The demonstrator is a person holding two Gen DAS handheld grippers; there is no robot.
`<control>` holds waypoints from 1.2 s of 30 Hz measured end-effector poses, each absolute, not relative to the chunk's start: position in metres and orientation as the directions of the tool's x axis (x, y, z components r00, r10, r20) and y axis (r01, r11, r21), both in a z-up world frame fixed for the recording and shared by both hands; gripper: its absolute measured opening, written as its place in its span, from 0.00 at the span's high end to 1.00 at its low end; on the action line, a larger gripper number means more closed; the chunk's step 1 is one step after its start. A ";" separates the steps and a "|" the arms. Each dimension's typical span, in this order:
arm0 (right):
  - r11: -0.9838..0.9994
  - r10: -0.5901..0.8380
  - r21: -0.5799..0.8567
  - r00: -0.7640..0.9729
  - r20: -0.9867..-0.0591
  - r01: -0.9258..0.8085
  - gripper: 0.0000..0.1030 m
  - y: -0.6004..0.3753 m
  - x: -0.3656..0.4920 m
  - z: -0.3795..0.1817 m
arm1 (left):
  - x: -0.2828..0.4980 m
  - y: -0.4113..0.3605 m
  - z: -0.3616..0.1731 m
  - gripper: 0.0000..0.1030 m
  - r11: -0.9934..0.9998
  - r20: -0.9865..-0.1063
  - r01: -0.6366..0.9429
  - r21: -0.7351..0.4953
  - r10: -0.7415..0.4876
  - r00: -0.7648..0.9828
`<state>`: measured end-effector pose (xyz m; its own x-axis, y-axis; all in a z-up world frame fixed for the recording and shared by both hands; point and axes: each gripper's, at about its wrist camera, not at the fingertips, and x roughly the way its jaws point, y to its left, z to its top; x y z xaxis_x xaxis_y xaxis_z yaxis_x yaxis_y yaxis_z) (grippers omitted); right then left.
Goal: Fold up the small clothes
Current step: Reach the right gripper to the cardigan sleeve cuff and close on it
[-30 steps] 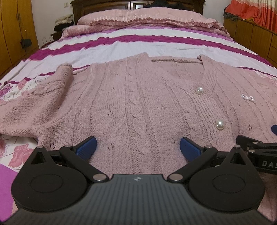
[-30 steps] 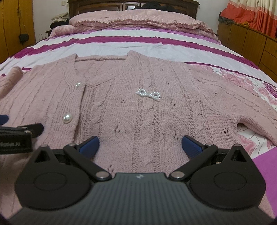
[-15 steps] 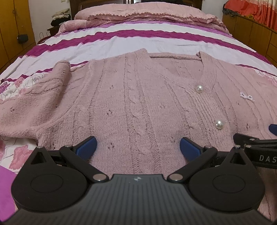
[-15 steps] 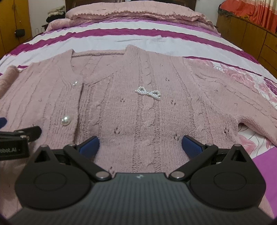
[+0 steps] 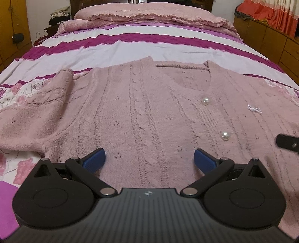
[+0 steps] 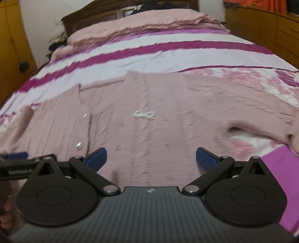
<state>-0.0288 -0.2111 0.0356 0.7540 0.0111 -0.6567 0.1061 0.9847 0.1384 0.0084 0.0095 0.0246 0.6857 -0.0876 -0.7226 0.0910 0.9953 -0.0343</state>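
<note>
A dusty-pink cable-knit cardigan (image 5: 145, 115) lay spread face up across the striped pink, white and magenta bed cover (image 5: 142, 46), its V-neck pointing toward the pink pillows (image 5: 149, 15) at the headboard end. Down its front placket sat round pearl buttons (image 5: 225, 135), and a small beaded bow brooch (image 6: 143, 114) was pinned on the chest panel to the right of that placket. The cardigan's left sleeve (image 5: 35, 114) was bunched loosely beside the body, while the right sleeve (image 6: 261, 119) trailed out sideways over the floral part of the cover.

The left tool (image 5: 149, 158) hung low over the cardigan's hem, its blue-tipped fingers (image 5: 94, 158) spread wide apart with nothing between them. The right tool (image 6: 150, 158) was likewise spread and empty above the hem on the brooch side; its view was smeared, which suggested motion. A dark piece of the other tool showed at the edge of each view, so the two sat near each other over the hem.

Nothing was folded yet, so this looked like the opening step: choosing where to take hold. The next move probably called for each tool to drop onto a sleeve or a side edge, pinch one layer of the thick knit, and carry it across the front toward the placket. The loose, stretchy knit could drag and wrinkle, and the buttons and brooch might snag.
</note>
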 end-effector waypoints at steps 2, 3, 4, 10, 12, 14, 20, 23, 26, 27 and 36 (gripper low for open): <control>0.982 -0.009 0.138 0.763 -0.647 0.128 0.00 -0.225 -0.034 0.041 | 0.004 0.008 0.030 0.00 0.995 -0.718 0.093 -0.035 -0.089 0.690; 0.983 -0.023 0.127 0.767 -0.641 0.135 0.00 -0.232 -0.036 0.044 | 0.002 0.006 0.033 0.00 0.995 -0.715 0.096 -0.035 -0.092 0.693; 0.983 -0.037 0.115 0.770 -0.637 0.142 0.00 -0.237 -0.038 0.046 | 0.000 0.005 0.036 0.00 0.995 -0.712 0.098 -0.035 -0.093 0.696; 0.978 -0.143 0.030 0.772 -0.619 0.205 0.00 -0.276 -0.045 0.050 | -0.009 0.001 0.050 0.00 0.994 -0.715 0.095 -0.054 -0.105 0.691; 0.973 -0.180 0.004 0.771 -0.610 0.230 0.00 -0.288 -0.046 0.049 | -0.013 0.000 0.054 0.00 0.994 -0.715 0.099 -0.050 -0.105 0.691; 0.965 -0.220 -0.022 0.765 -0.605 0.261 0.00 -0.301 -0.045 0.047 | -0.016 -0.002 0.058 0.00 0.994 -0.709 0.101 -0.032 -0.093 0.699; 0.934 -0.337 -0.111 0.737 -0.586 0.339 0.00 -0.336 -0.040 0.041 | -0.022 -0.008 0.061 0.00 0.996 -0.711 0.090 -0.010 -0.071 0.700; 0.916 -0.387 -0.144 0.728 -0.566 0.375 0.00 -0.351 -0.045 0.042 | -0.025 -0.012 0.062 0.00 0.996 -0.708 0.094 0.000 -0.066 0.704; 0.897 -0.430 -0.169 0.721 -0.543 0.407 0.00 -0.364 -0.049 0.044 | -0.024 -0.015 0.061 0.00 0.995 -0.709 0.095 0.008 -0.061 0.702; 0.889 -0.449 -0.184 0.716 -0.535 0.419 0.00 -0.369 -0.050 0.044 | -0.023 -0.016 0.061 0.00 0.995 -0.711 0.095 0.009 -0.060 0.701; 0.884 -0.455 -0.212 0.664 -0.593 0.417 0.17 -0.400 -0.039 0.018 | -0.024 -0.019 0.058 0.00 0.995 -0.714 0.099 0.021 -0.054 0.698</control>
